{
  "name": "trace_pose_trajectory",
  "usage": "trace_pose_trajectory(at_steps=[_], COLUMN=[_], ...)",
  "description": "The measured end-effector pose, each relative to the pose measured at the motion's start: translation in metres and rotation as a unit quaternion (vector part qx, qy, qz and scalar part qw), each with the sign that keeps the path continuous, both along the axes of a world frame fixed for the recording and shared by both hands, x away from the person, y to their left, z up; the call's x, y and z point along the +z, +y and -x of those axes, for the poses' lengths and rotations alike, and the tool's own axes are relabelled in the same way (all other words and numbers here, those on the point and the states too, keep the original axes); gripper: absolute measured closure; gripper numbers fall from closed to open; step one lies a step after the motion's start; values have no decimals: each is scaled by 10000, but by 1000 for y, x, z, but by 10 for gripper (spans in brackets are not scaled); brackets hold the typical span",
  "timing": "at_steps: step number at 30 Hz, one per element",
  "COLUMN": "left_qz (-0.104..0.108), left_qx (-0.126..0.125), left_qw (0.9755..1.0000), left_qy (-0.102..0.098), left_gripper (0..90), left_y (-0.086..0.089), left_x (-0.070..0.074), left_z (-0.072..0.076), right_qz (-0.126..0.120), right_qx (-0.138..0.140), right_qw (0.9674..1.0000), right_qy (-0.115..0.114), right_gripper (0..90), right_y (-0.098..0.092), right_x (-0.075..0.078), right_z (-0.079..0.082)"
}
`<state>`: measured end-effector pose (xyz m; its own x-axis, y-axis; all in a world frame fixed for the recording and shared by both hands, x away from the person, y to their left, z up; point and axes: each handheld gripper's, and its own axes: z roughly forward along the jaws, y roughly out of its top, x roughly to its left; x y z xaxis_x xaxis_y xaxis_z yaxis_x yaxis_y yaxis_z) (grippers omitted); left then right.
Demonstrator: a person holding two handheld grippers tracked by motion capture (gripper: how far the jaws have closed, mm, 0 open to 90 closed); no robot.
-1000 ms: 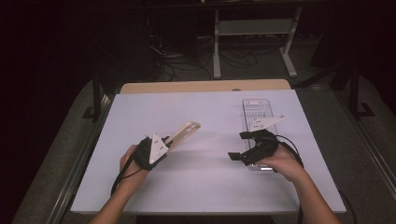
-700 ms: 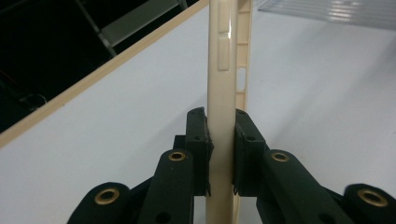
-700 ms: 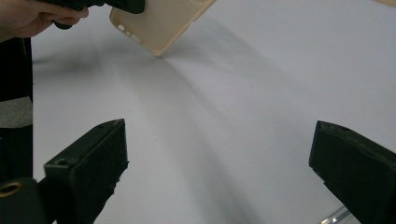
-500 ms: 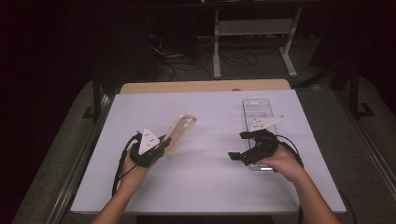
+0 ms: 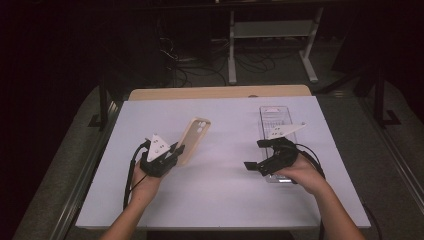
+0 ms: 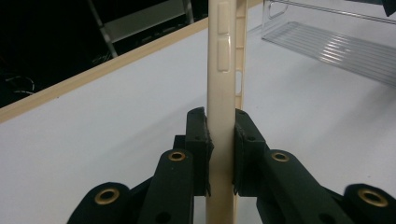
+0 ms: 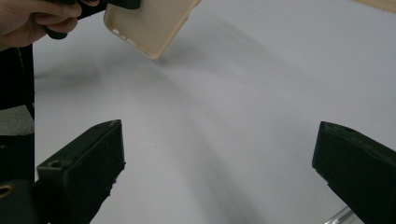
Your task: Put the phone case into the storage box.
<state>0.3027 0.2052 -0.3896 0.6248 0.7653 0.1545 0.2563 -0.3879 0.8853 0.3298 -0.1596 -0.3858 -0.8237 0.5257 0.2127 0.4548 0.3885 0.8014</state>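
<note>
While my left gripper (image 5: 176,150), left of centre, clamps a beige phone case (image 5: 193,140), I see my right gripper (image 5: 254,155) with jaws spread wide. It sits right of centre, beside a clear tray (image 5: 275,117).

The beige phone case (image 5: 193,141) is up off the white table (image 5: 225,200), pinched at its near end between the pads of the left gripper (image 5: 176,150), left of centre. It's a slim, cream-coloured shell, empty, with a raised rim and a camera cut-out near its far end. From the high view it leans away, far end tilted up and to the right. In the left gripper view it stands edge-on (image 6: 223,93), moulded side buttons and a small slot showing along the edge. From the right gripper view its hollow inner face (image 7: 149,23) shows, one corner dipping toward the table.
</note>
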Motion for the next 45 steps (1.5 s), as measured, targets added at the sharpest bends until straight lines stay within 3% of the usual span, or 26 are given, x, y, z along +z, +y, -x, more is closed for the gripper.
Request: trace_pose_trajectory(at_steps=[13, 20, 23, 30, 42, 45], left_qz=[74, 135, 55, 84, 112, 260], left_qx=[1, 50, 66, 131, 295, 360], left_qw=[9999, 9998, 9999, 9999, 9994, 9989], left_qy=[82, 115, 74, 55, 107, 153], left_gripper=[790, 790, 790, 790, 790, 790], left_y=[-7, -10, -12, -16, -25, -28], left_x=[1, 1, 3, 6, 13, 13], left_z=[-2, -3, -4, -8, -11, -9], right_qz=[-171, -41, 27, 167, 31, -62], right_qx=[-68, -69, -10, 34, -131, -161], right_qw=[9998, 9999, 9999, 9997, 9997, 9995], right_qy=[12, 121, 130, 154, 209, 264], right_gripper=[17, 17, 17, 18, 23, 23], right_y=[4, 12, 17, 32, 44, 45], right_x=[10, 15, 15, 15, 22, 22], right_z=[1, -2, -5, -14, -33, -37])
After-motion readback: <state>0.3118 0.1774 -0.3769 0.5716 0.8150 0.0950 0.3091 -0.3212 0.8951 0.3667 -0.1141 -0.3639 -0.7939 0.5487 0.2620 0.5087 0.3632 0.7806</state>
